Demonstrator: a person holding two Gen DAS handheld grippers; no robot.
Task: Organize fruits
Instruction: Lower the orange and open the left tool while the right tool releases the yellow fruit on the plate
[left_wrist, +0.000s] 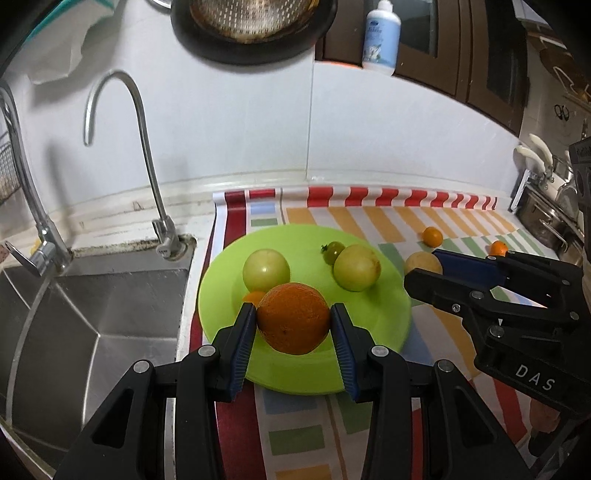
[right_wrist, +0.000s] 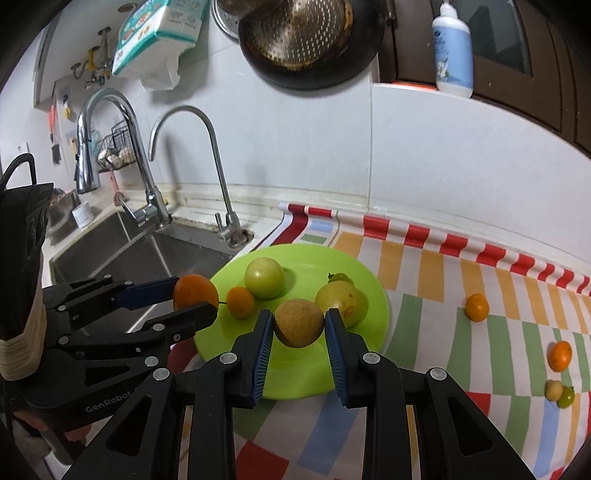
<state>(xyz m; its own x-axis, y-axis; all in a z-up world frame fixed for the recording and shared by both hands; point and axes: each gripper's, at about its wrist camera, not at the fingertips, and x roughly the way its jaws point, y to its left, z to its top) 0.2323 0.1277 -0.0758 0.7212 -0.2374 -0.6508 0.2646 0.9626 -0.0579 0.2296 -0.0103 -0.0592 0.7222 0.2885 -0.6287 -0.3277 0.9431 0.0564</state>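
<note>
A: From the left wrist, we see our left gripper (left_wrist: 293, 319) clamped on the orange (left_wrist: 293, 318), above the near edge of the green plate (left_wrist: 388, 317), where two pale green fruits (left_wrist: 266, 269) sit.

B: From the right wrist, our right gripper (right_wrist: 298, 325) is clamped on a brownish-yellow fruit (right_wrist: 299, 322), over the plate's near edge; small oranges (right_wrist: 476, 306) lie on the striped cloth (right_wrist: 424, 332), toward its right edge.
</note>
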